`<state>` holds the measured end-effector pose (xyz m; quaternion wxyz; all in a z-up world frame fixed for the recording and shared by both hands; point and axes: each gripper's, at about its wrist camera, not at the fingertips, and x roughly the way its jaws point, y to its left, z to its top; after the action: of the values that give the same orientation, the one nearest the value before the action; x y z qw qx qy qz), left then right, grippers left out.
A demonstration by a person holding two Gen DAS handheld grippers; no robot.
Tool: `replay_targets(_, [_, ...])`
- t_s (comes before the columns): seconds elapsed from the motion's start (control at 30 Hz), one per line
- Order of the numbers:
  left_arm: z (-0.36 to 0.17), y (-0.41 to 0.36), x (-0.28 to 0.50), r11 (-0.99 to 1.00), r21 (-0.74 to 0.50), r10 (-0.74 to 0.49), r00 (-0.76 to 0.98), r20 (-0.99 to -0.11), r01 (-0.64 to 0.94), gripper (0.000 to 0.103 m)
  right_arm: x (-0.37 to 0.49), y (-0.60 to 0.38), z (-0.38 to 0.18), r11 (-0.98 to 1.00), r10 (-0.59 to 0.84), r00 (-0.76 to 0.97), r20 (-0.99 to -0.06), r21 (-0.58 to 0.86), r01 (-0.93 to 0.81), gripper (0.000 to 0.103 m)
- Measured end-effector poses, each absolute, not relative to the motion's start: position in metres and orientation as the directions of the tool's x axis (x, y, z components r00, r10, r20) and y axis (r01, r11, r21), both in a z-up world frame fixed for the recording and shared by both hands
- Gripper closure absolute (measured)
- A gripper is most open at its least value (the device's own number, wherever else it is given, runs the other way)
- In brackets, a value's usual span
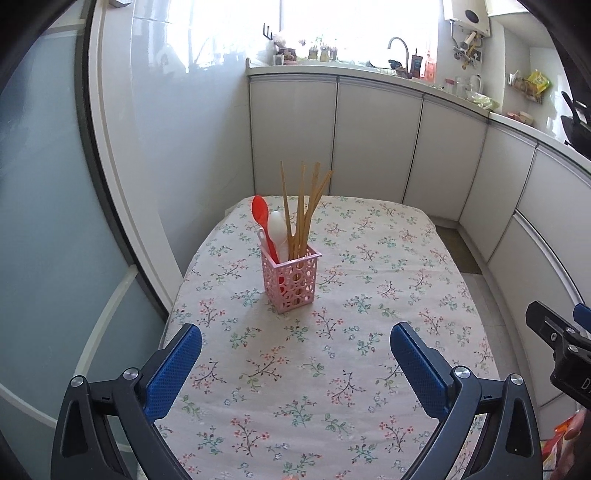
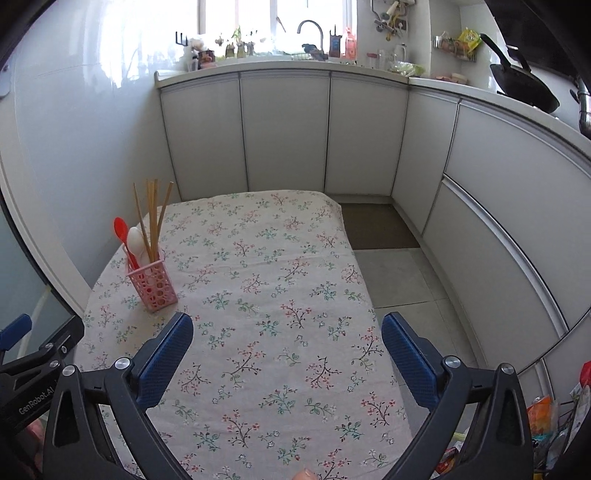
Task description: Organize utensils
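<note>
While I hold both tools above the near end of the table, the scene reads as follows.

Table: my work surface (image 1: 369, 280), covered by a floral cloth, with white cabinets (image 2: 284, 133) behind it and to the right.

Holder: a pink lattice holder (image 1: 291, 282) stands upright on the cloth, toward the table's left side in the right wrist view (image 2: 153, 290) and near its middle in the left wrist view.

Chopsticks: several wooden chopsticks (image 1: 304, 206) stand in the holder, fanning a little at their tops.

Red spoon: it stands bowl-up (image 1: 262, 218) at the holder's left side.

White spoon: it stands bowl-up (image 1: 277, 229) just beside the red spoon, between it and the chopsticks.

Left tool: my left tool (image 1: 295, 343) hangs over the cloth with its blue pads (image 1: 175, 369) spread wide and nothing between them; the holder lies ahead of it, well apart.

Right tool: my right tool (image 2: 287, 332) has its pads (image 2: 410, 358) equally wide apart, gripping nothing, above bare cloth to the right of the holder.

Neighbouring tool: each wrist view catches the other tool's black body at its edge, at the right (image 1: 561, 343) and at the left (image 2: 33, 373).

Background: a faucet (image 2: 312, 31) rises by the window, and a dark wok (image 2: 524, 83) sits at the far right.
</note>
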<state>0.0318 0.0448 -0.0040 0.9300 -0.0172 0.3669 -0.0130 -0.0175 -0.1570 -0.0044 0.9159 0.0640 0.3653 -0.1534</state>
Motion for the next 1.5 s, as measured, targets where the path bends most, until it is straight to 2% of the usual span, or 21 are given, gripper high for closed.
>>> replay_targets(1.5, [-0.011,0.042,0.033,0.999,-0.047,-0.052,0.720,-0.692,0.027,0.000,-0.004,-0.148,-0.019,0.951,-0.207,0.669,-0.714,0.013,0.308,0.000])
